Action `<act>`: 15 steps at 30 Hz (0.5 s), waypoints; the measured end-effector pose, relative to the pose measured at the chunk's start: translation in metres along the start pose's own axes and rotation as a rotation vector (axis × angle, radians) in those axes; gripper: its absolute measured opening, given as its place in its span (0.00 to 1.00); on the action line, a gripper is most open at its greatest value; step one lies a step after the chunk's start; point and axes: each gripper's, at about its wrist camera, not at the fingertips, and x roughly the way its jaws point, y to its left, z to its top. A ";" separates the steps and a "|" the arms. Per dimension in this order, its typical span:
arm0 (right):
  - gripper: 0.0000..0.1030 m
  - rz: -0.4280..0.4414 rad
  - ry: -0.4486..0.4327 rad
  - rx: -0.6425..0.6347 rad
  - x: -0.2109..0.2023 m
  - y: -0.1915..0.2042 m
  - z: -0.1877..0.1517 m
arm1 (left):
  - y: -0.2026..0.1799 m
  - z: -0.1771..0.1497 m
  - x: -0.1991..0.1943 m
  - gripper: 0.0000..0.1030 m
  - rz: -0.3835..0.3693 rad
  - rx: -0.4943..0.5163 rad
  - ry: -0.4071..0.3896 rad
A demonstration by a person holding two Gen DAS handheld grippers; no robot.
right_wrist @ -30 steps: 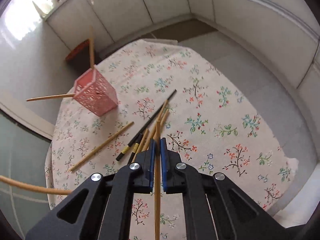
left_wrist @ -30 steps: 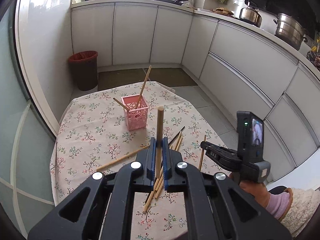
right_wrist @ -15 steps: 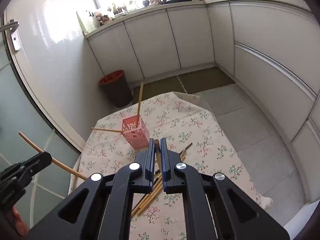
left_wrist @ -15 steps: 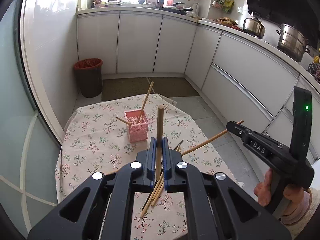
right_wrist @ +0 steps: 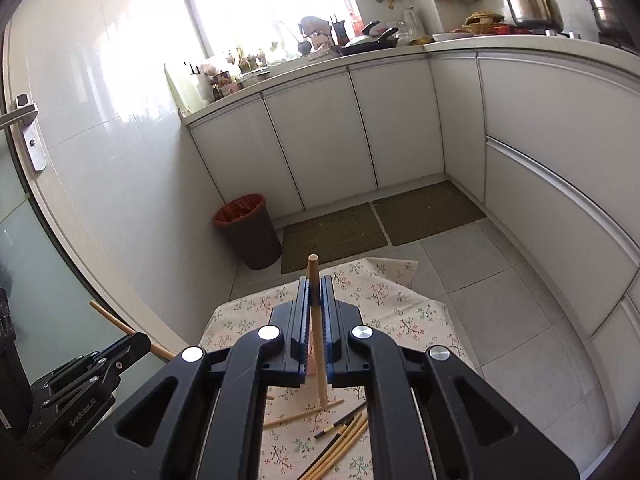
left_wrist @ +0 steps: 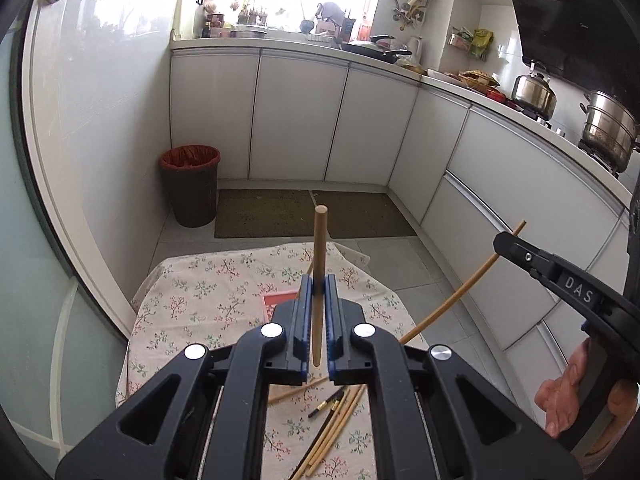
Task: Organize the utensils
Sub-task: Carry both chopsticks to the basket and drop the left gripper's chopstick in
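White glossy base cabinets [left_wrist: 300, 120] wrap room in L under pale countertop [right_wrist: 520, 46]. Bright window [right_wrist: 272, 4] above counter, strong daylight, glare on white wall panel [right_wrist: 100, 120]. Grey tiled floor [right_wrist: 480, 264]; two olive mats [left_wrist: 312, 214] before cabinets. Dark waste bin with red liner [left_wrist: 191, 184] in corner. Steel pots [left_wrist: 608, 128] on stove at right. Door handle [right_wrist: 18, 114] at left.

The pink basket [left_wrist: 280, 300] is mostly hidden behind the left hand-held gripper [left_wrist: 316, 292].
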 end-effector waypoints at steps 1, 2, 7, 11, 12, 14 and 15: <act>0.06 0.004 -0.004 0.002 0.004 0.001 0.003 | 0.002 0.004 0.007 0.05 0.023 -0.001 -0.009; 0.06 0.007 -0.008 0.003 0.010 0.003 0.005 | 0.004 0.008 0.015 0.05 0.039 -0.005 -0.014; 0.06 0.022 -0.023 0.004 0.041 0.009 0.010 | 0.018 0.022 0.058 0.05 0.074 -0.034 -0.010; 0.06 0.037 -0.029 -0.002 0.069 0.015 0.010 | 0.031 0.020 0.096 0.06 0.085 -0.054 0.011; 0.06 0.038 -0.028 -0.004 0.075 0.017 0.009 | 0.034 0.018 0.105 0.06 0.073 -0.057 0.028; 0.06 0.045 -0.031 -0.004 0.086 0.018 0.007 | 0.039 0.010 0.117 0.06 0.026 -0.073 0.048; 0.06 0.048 -0.030 -0.004 0.091 0.018 0.005 | 0.040 0.008 0.117 0.06 0.020 -0.083 0.047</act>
